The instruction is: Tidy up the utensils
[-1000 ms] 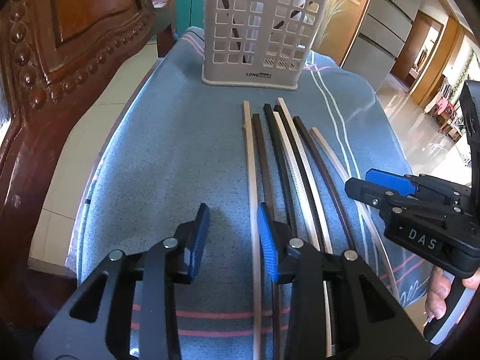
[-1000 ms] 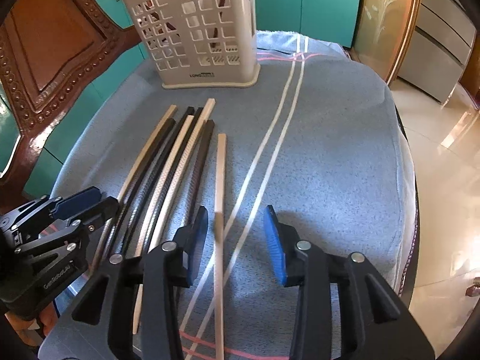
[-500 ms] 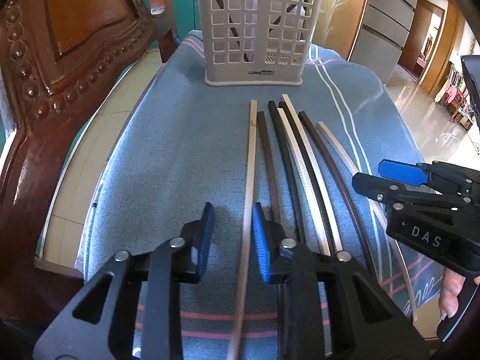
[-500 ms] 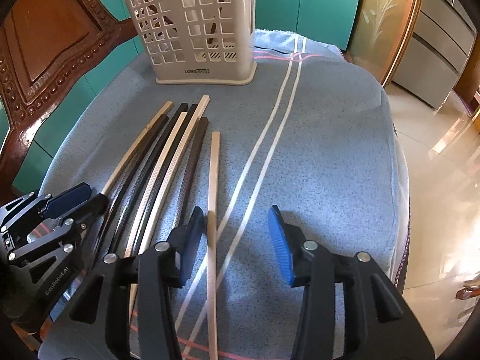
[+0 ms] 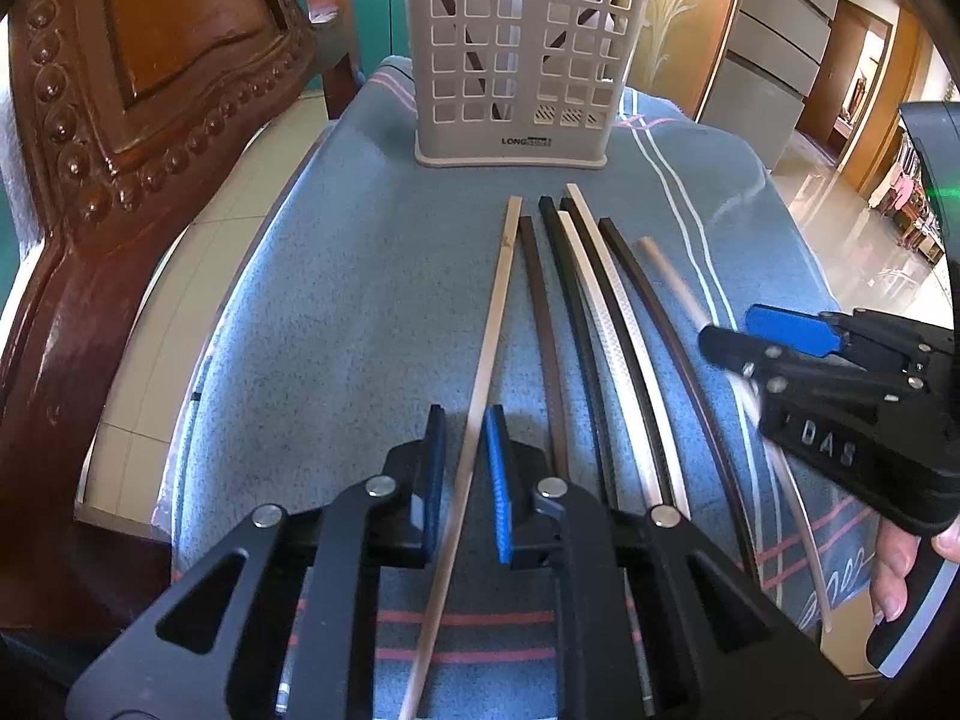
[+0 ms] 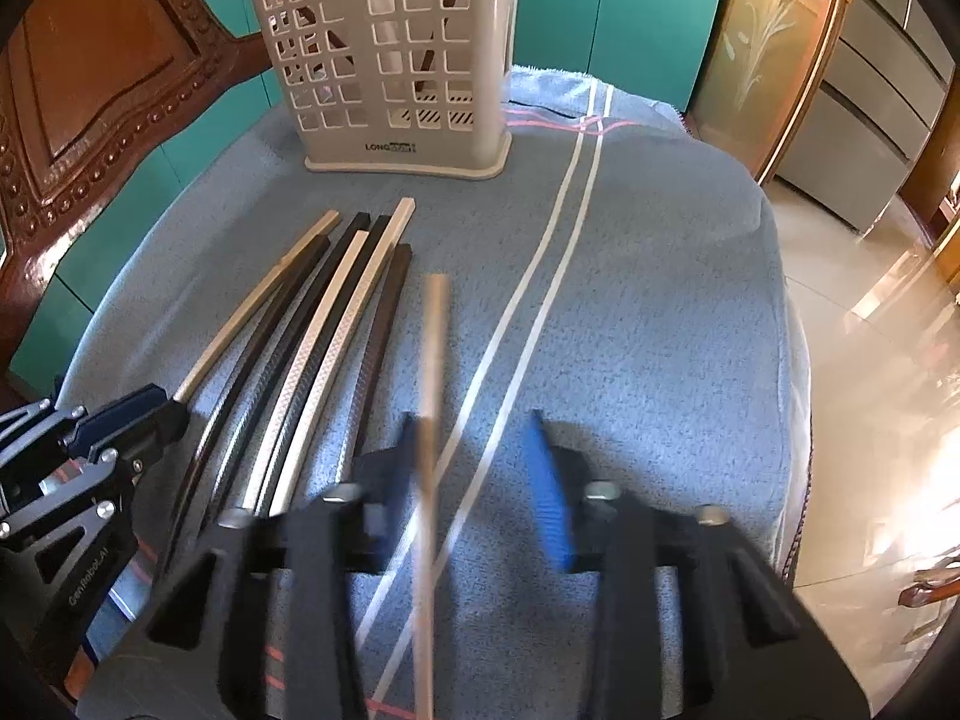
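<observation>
Narrowing on the pale chopstick, the left gripper has drawn its blue pads much closer than half a second ago, a sliver of gap still showing each side. The right gripper stays wide, holding nothing, its left finger against the blurred outermost chopstick. Beyond, the remaining chopsticks lie side by side, tips toward the utensil basket on the blue towel.
</observation>
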A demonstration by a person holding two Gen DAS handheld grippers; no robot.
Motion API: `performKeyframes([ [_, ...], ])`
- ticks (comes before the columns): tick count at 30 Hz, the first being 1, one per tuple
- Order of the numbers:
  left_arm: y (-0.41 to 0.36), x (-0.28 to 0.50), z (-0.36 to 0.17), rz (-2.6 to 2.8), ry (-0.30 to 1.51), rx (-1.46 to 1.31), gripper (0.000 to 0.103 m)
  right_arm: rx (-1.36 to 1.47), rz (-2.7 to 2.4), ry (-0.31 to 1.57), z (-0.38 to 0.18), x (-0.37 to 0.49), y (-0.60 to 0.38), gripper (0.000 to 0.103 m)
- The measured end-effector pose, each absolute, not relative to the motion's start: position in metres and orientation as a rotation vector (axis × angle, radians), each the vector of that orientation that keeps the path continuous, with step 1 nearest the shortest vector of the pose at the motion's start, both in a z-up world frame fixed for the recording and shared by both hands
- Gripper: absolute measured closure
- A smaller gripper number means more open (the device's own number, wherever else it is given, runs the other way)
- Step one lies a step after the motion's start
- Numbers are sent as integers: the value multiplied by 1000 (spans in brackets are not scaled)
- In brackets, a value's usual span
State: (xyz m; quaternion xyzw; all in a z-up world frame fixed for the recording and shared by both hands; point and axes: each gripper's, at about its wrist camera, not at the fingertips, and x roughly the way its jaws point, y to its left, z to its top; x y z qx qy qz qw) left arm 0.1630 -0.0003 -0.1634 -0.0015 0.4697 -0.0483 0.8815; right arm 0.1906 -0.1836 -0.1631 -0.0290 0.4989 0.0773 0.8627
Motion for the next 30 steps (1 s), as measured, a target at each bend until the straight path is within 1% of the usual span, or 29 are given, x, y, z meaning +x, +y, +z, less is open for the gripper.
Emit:
performKeyframes([
  [1,-1,163,-164,-100,978,-3,88,-45,155,1047,-163,191,-186,88],
  [3,-1,166,-164,-100,979,-1,88,-4,141,1052,-163,193,-193,95],
  [5,-1,166,-164,-101,980,-2,88,35,124,1056,-163,194,-199,95],
  [12,-3,170,-164,-108,986,4,87,4,110,1050,-164,193,-197,95],
  [22,-6,165,-163,-107,978,25,87,-29,107,1039,-165,192,-192,92],
  [27,-4,164,-162,-113,983,7,95,-28,111,1036,-165,192,-192,91],
  [30,-3,161,-162,-120,989,-7,95,-28,112,1035,-166,191,-191,91],
])
